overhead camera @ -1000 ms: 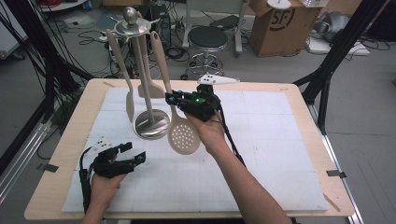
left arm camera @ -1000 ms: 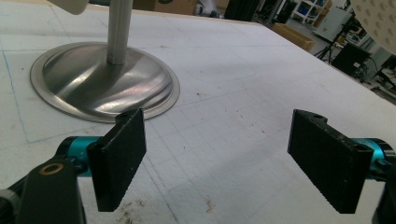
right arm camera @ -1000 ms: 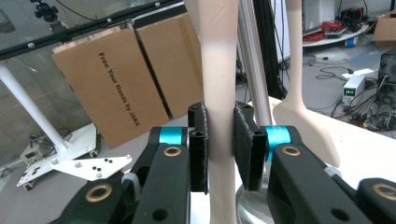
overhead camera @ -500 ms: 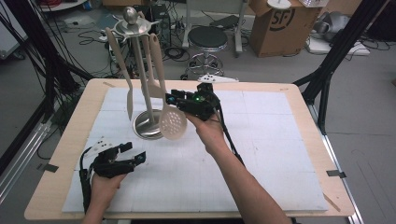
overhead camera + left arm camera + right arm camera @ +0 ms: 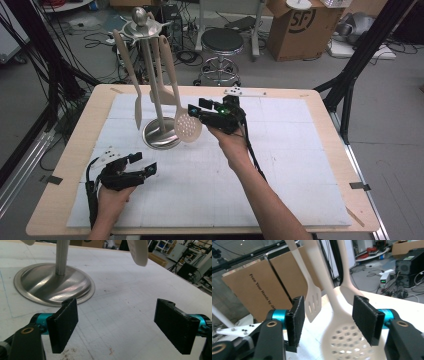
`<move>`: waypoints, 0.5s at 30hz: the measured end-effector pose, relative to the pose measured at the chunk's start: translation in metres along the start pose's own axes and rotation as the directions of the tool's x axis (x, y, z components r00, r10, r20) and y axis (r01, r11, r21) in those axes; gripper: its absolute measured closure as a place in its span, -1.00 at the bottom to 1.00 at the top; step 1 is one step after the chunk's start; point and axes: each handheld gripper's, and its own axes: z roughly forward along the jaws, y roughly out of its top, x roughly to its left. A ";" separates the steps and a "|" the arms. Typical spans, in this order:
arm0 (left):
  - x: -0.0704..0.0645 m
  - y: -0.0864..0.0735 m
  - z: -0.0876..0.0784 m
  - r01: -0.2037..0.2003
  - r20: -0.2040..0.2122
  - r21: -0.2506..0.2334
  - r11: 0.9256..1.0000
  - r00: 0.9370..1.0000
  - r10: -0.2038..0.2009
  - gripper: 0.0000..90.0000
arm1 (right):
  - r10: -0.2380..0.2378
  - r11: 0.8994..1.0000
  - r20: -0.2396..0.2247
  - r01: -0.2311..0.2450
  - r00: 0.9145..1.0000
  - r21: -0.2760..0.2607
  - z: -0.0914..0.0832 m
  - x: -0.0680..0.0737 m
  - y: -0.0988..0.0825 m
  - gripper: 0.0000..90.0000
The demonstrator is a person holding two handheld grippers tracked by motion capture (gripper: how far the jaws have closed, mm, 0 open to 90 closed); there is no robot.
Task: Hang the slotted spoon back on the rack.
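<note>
We see the skimmer (image 5: 187, 127), a pale perforated spoon, hanging from the utensil stand (image 5: 160, 135) at about ten o'clock of the worktop (image 5: 320, 150), its round head low beside the stand's steel base. The right tongs (image 5: 196, 108) sit just at three o'clock of that head; their jaws have just been opening and now stand spread, with the skimmer's (image 5: 344, 340) handle between them in the right gripper view but neither pad pressing on it. We judge that the hanging step is done and that what remains is to draw the right tongs clear. The left tongs (image 5: 144, 165) rest near the worktop's front edge at seven o'clock, jaws spread and nothing between them; the left gripper view shows the stand's base (image 5: 53, 285) ahead. By our count: one stand, three pale utensils hung on it, namely the skimmer, a slotted turner (image 5: 313, 302) and one spoon (image 5: 137, 107), and two tongs.
</note>
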 end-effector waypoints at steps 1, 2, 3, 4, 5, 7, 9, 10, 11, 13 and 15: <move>0.000 0.000 0.000 -0.002 0.004 -0.002 1.000 1.000 0.002 -0.56 | -0.001 1.000 0.011 0.001 1.000 -0.003 -0.003 -0.002 -0.001 -0.17; 0.000 0.000 0.000 -0.005 0.005 -0.002 1.000 1.000 0.005 -0.56 | -0.002 1.000 0.021 0.002 1.000 -0.002 -0.006 -0.003 -0.003 -0.20; 0.000 0.000 0.001 -0.005 0.002 -0.003 1.000 1.000 0.005 -0.56 | -0.003 1.000 0.025 0.003 1.000 -0.003 -0.009 -0.005 -0.004 -0.21; 0.000 0.000 0.001 -0.005 0.003 -0.003 1.000 1.000 0.005 -0.56 | -0.002 1.000 0.030 0.002 1.000 -0.012 -0.012 -0.006 -0.007 -0.22; -0.001 0.001 0.001 -0.007 0.006 -0.005 1.000 1.000 0.007 -0.56 | 0.001 1.000 0.033 -0.001 0.999 -0.013 -0.015 -0.007 -0.009 -0.25; -0.001 0.001 0.002 -0.009 0.007 -0.005 1.000 1.000 0.009 -0.56 | -0.018 1.000 0.053 0.018 0.998 -0.003 -0.022 -0.008 -0.014 -0.25; -0.002 0.001 0.004 -0.008 0.009 -0.006 1.000 1.000 0.009 -0.56 | -0.034 0.999 0.058 0.034 0.998 -0.001 -0.029 -0.010 -0.019 -0.26; -0.003 0.001 0.004 -0.013 0.011 -0.004 1.000 1.000 0.013 -0.56 | -0.034 0.999 0.062 0.034 0.997 0.005 -0.033 -0.011 -0.021 -0.28; -0.003 0.001 0.005 -0.015 0.011 -0.004 1.000 1.000 0.015 -0.56 | -0.029 1.000 0.069 0.029 0.997 0.005 -0.037 -0.013 -0.023 -0.28; -0.003 0.001 0.005 -0.019 0.013 0.000 1.000 1.000 0.019 -0.56 | -0.029 1.000 0.076 0.029 0.997 0.005 -0.046 -0.016 -0.027 -0.29; -0.003 0.002 0.005 -0.014 0.013 -0.004 1.000 1.000 0.015 -0.56 | -0.028 1.000 0.086 0.028 0.996 0.002 -0.054 -0.019 -0.032 -0.30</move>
